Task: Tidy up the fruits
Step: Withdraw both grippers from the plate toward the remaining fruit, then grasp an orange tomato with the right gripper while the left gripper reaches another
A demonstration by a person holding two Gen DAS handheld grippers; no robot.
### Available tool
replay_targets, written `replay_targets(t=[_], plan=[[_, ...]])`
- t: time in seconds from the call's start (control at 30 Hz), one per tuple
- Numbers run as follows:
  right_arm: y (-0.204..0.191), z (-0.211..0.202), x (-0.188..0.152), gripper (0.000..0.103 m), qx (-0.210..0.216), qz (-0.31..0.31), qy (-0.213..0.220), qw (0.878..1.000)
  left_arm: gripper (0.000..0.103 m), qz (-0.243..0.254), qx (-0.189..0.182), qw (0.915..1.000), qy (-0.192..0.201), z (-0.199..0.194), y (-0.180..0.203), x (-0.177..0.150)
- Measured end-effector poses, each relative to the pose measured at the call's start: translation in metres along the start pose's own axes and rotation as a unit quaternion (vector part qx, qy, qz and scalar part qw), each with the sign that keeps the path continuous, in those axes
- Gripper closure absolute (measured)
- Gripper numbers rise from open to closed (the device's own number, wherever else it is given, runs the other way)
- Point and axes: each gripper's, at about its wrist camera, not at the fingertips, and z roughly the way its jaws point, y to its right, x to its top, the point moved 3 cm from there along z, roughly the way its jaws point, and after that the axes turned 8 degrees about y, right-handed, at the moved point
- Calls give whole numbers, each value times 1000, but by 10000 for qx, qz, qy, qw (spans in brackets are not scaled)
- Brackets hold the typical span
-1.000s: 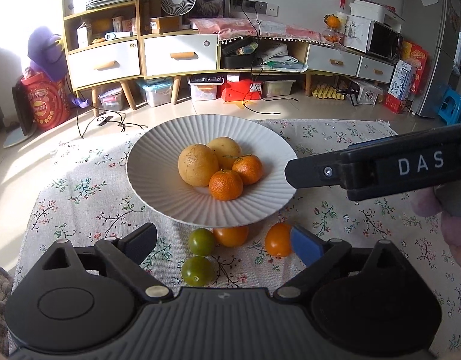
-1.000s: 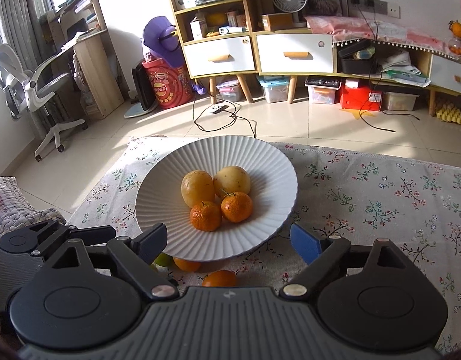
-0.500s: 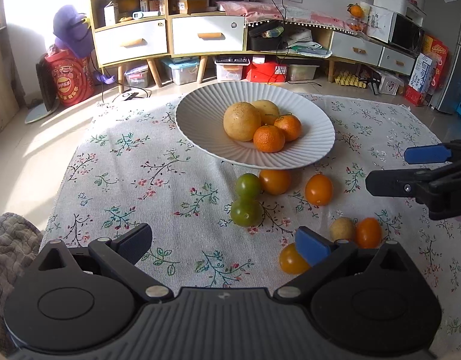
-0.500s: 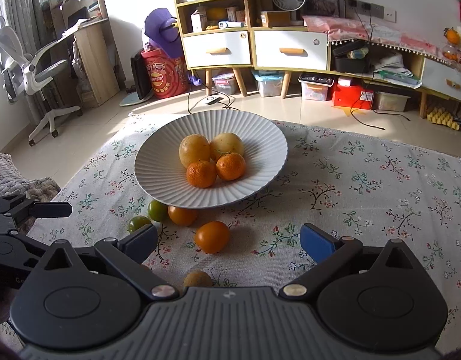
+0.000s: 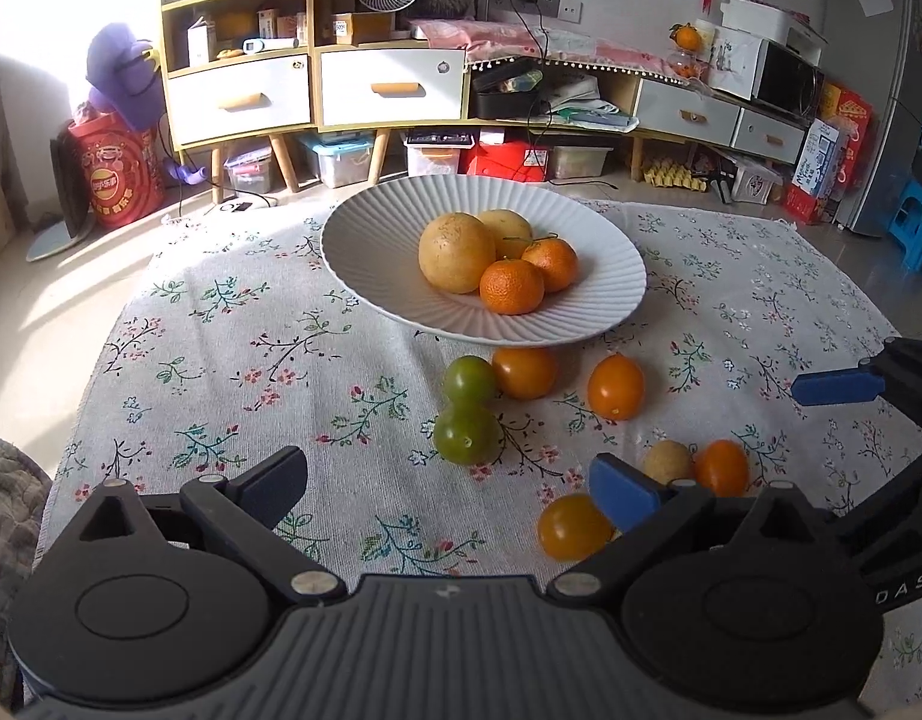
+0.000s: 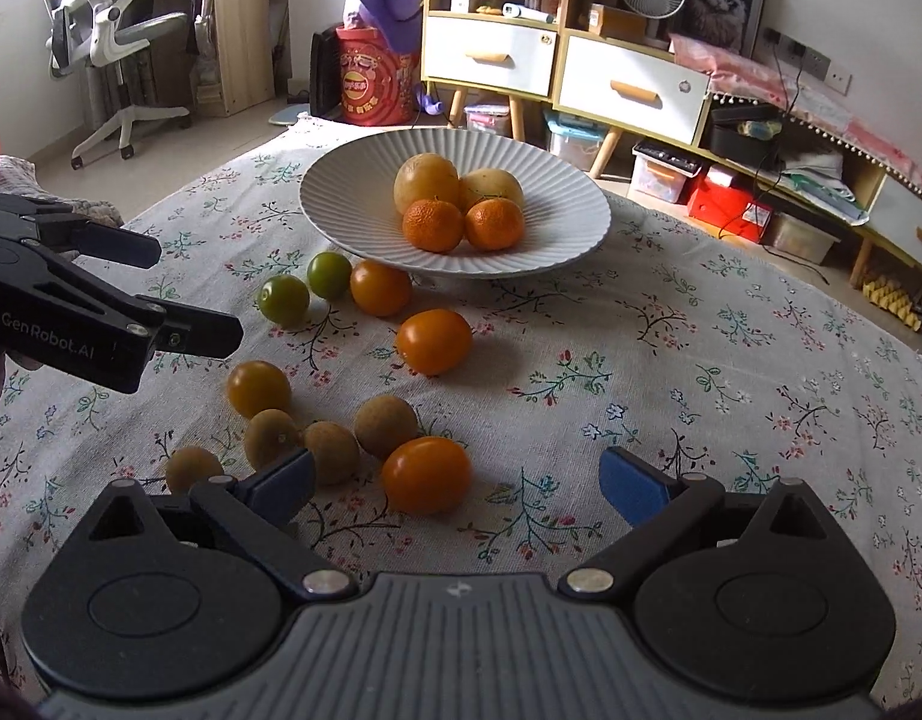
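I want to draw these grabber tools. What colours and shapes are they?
Both are black plastic. The left gripper and the right gripper each have two round discs, a ribbed grey middle, silver screws and blue-tipped fingers. White lettering is printed on their sides.

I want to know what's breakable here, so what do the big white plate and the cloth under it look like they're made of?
The plate looks like glazed ceramic, possibly stoneware: matte off-white, with fine ribs fanning out to a thin rim. Plastic can't be ruled out from the look alone. The cloth looks like coarse woven cotton or linen: a visible weave, a printed flower pattern, no shine.
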Motion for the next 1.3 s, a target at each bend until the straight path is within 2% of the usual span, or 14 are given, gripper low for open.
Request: replay_targets(t=[0.1,0.17,0.2,0.3,0.43,0.63,0.77,0.9,0.97,1.03,1.13,1.27,1.3], plan=[[3,0,5,4,38,141,77,9999,19,43,-76,9999,127,9,2,4],[6,2,8,8,29,218,155,9996,24,7,-118,9997,228,16,1,6],[7,3,9,9,20,241,170,9996,30,-23,-182,9995,255,20,0,6],[11,11,13,19,68,306,203,9993,40,-5,-438,9985,334,35,-1,8],[13,21,19,32,228,441,269,9984,49,-4,-725,9967,368,51,1,9],[10,31,20,48,602,308,260,9974,52,-18,-1148,9932,198,65,5,7],[14,36,19,57,661,373,205,9969,54,-9,-1244,9921,159,66,5,8],[16,36,19,60,734,401,235,9962,71,-31,-1387,9903,65,66,6,8],[15,37,20,65,762,388,227,9961,85,-1,-1477,9890,-48,65,10,6],[12,38,21,74,791,330,185,9961,85,97,-1461,9892,-69,62,14,4],[8,35,19,75,741,217,170,9969,85,110,-1411,9898,-133,58,14,4],[9,30,18,86,764,187,121,9968,85,101,-1354,9905,-209,51,12,4],[10,29,18,86,775,173,105,9968,85,122,-1336,9907,-219,49,11,3]])
